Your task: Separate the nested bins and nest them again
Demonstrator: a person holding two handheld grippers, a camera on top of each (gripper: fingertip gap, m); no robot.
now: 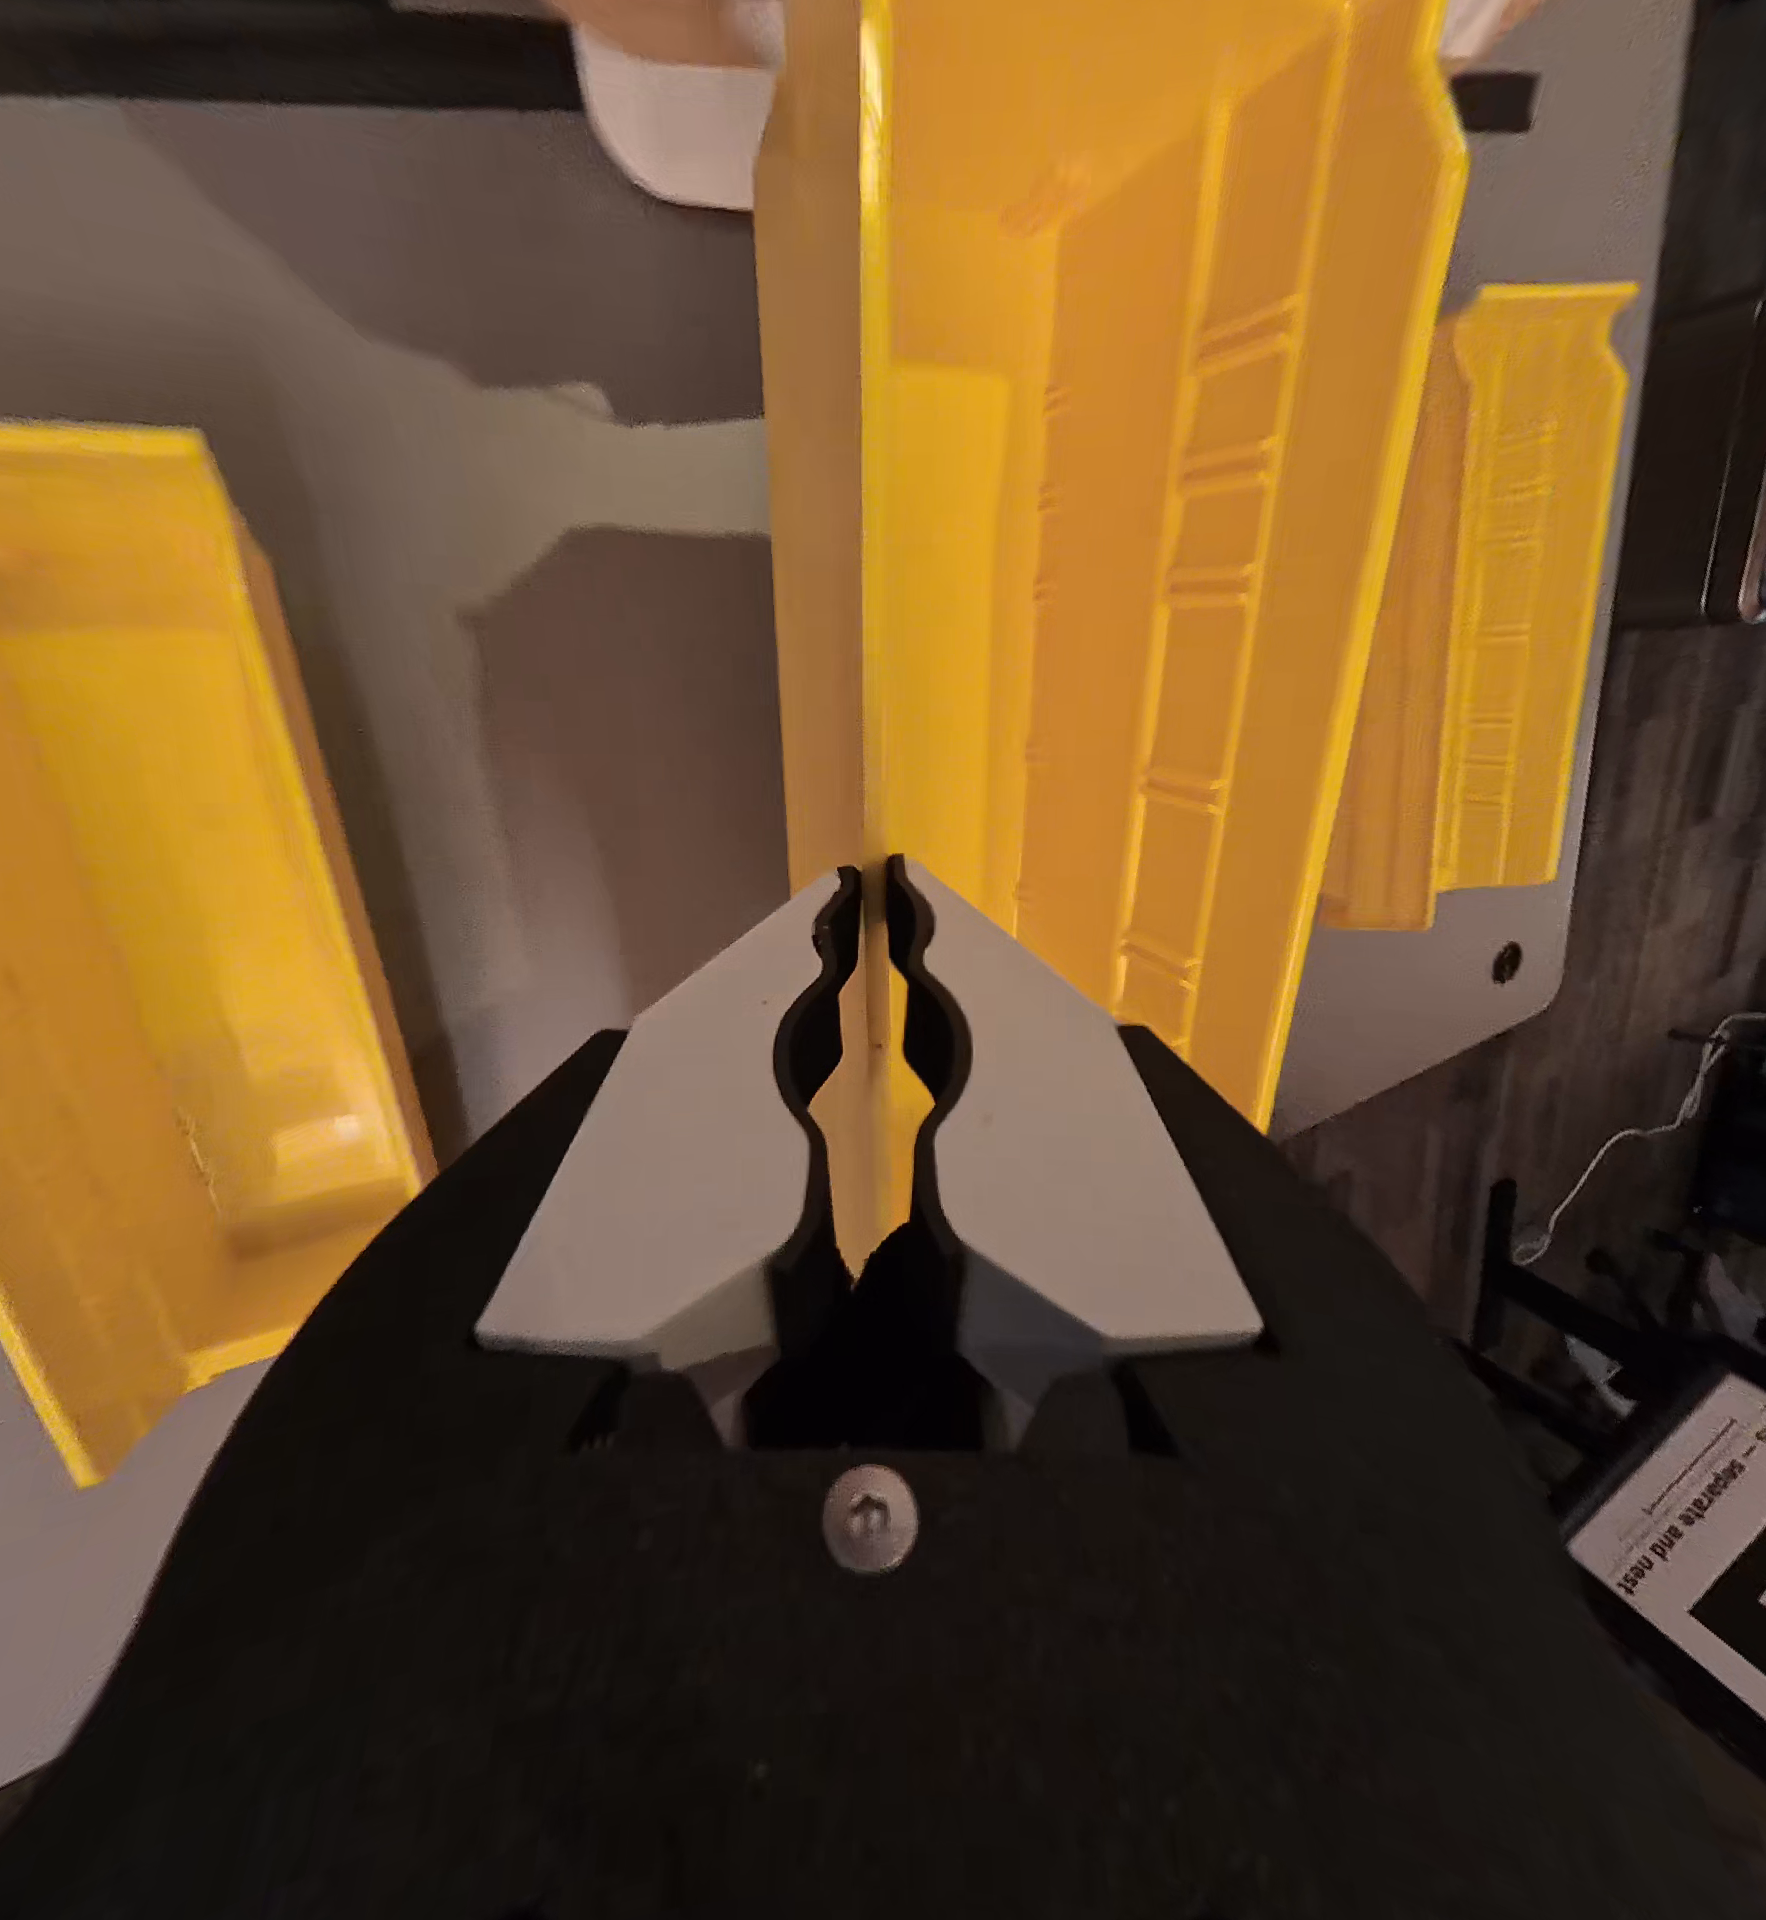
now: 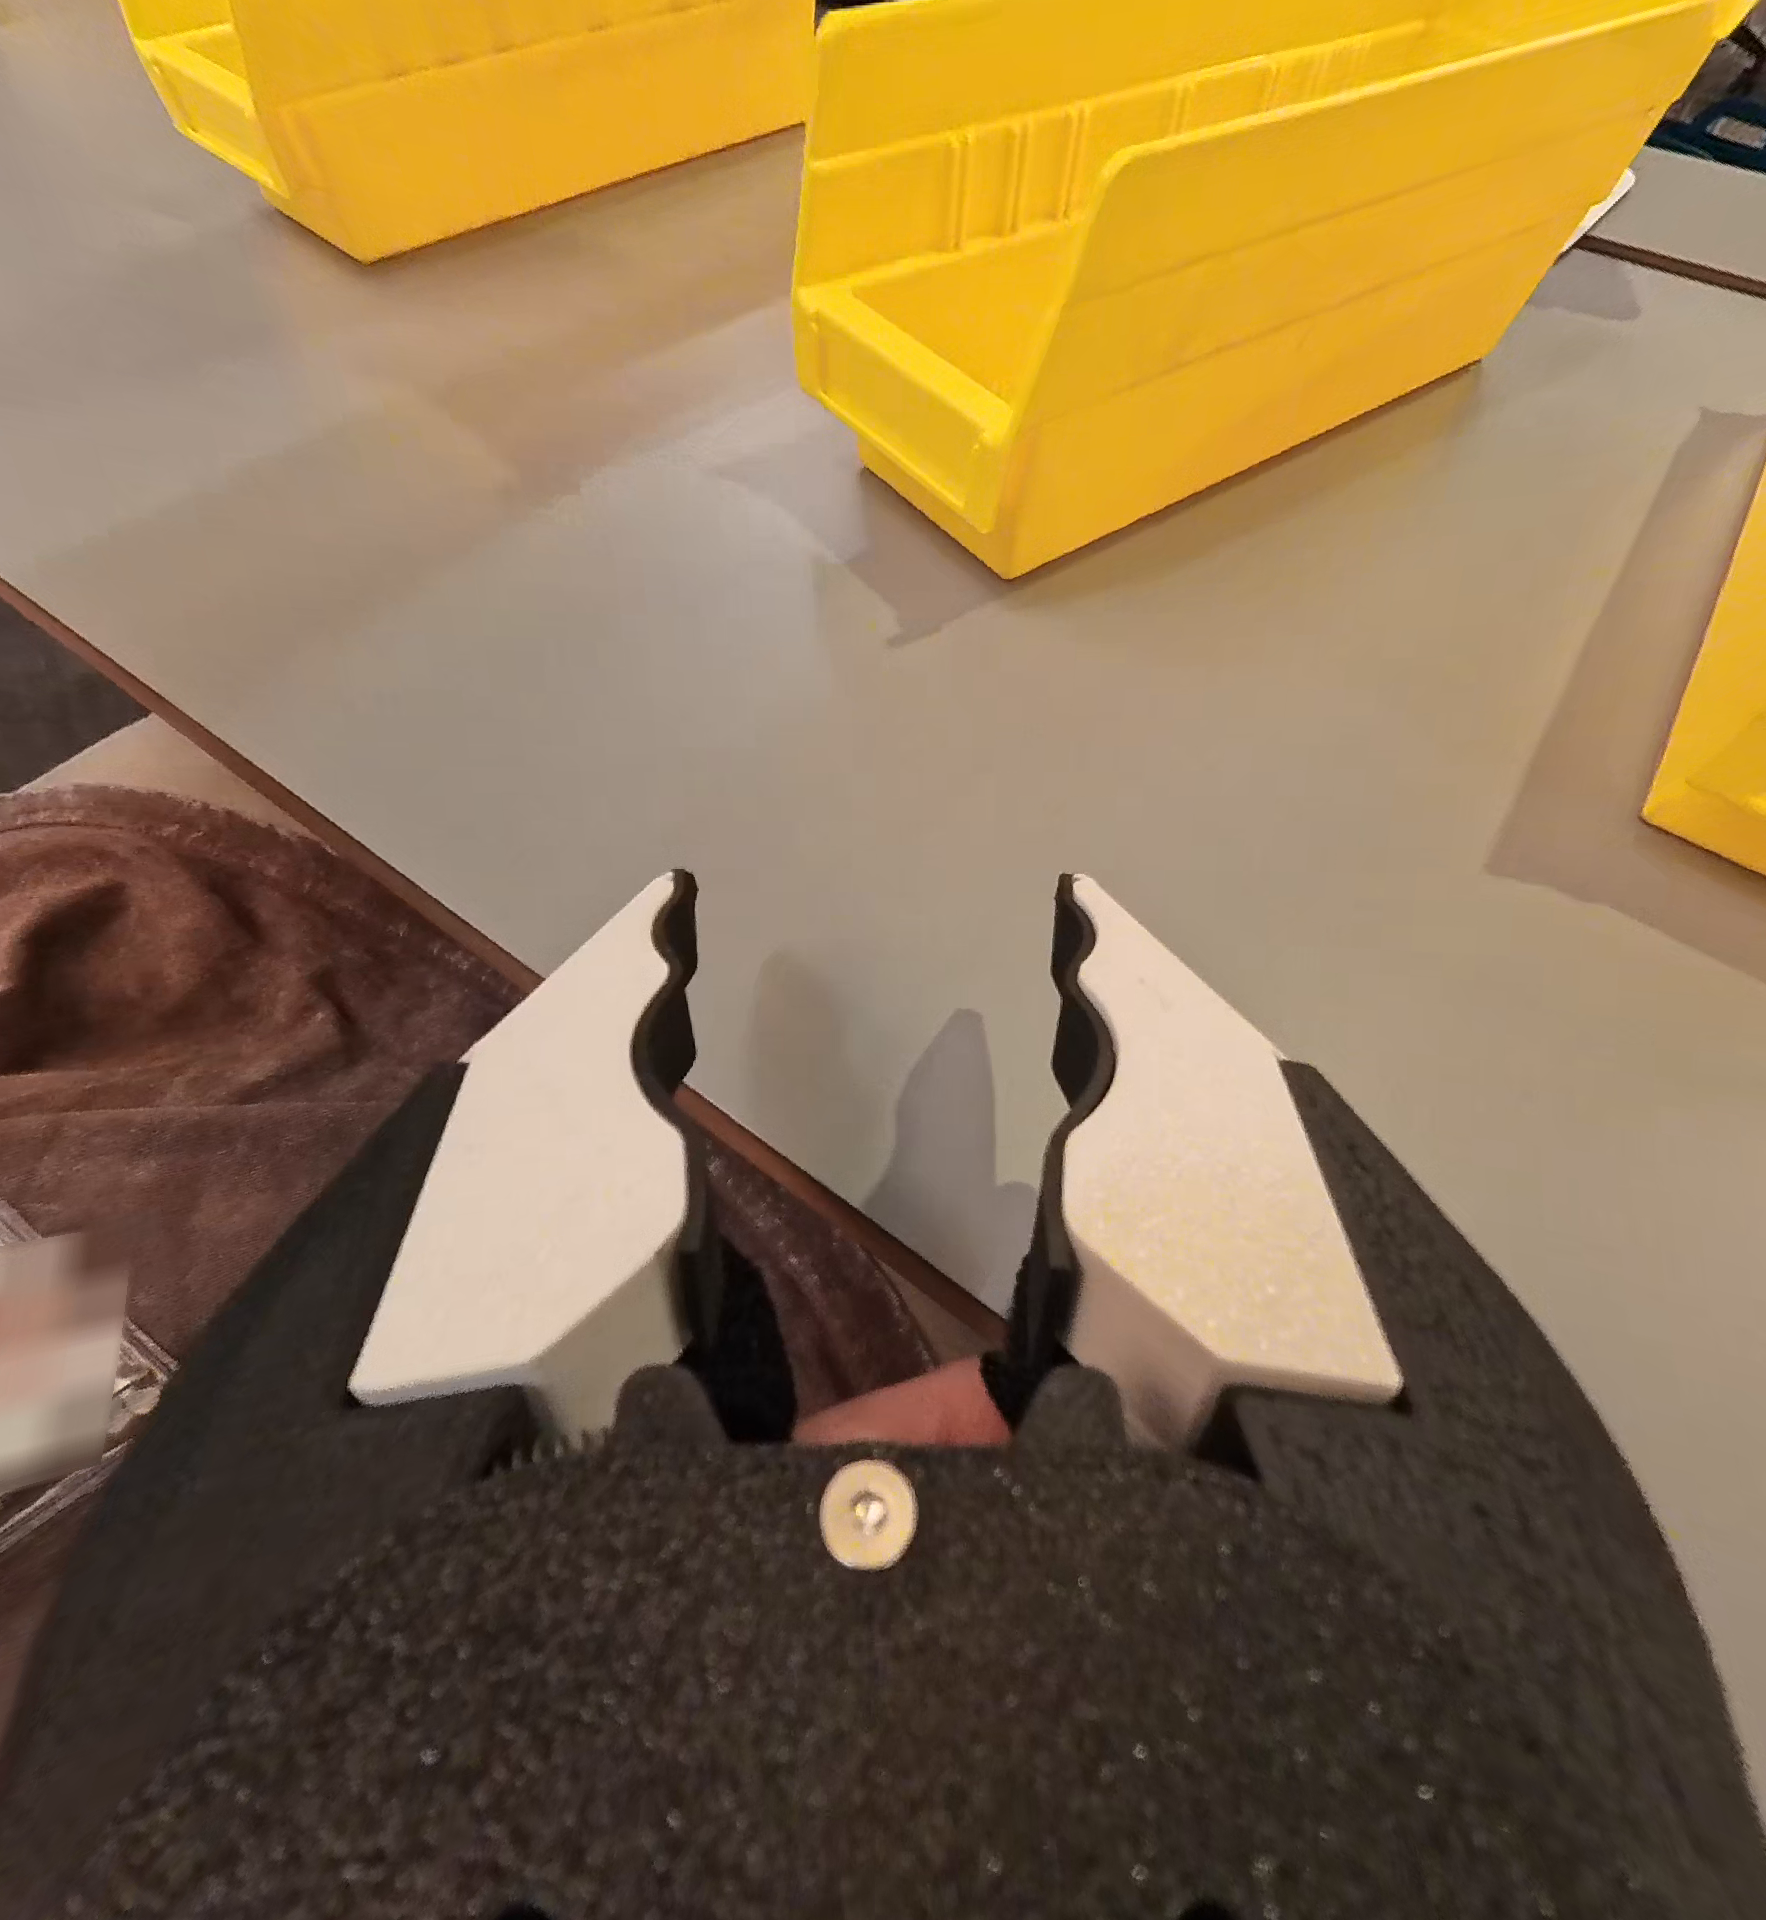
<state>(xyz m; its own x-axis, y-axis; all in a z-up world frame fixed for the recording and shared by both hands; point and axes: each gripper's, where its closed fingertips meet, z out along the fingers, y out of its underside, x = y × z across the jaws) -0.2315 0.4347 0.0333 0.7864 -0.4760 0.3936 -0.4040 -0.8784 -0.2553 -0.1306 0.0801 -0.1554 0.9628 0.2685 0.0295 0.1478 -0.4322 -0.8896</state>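
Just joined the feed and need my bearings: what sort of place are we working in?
Probably an indoor lab or office workstation: a grey table with yellow storage bins, wood-look floor with cables, and a printed marker card beside it.

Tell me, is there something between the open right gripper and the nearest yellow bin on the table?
Nothing visible. The right gripper has its jaws apart over the near table edge, and only bare grey table lies between it and the nearest yellow bin.
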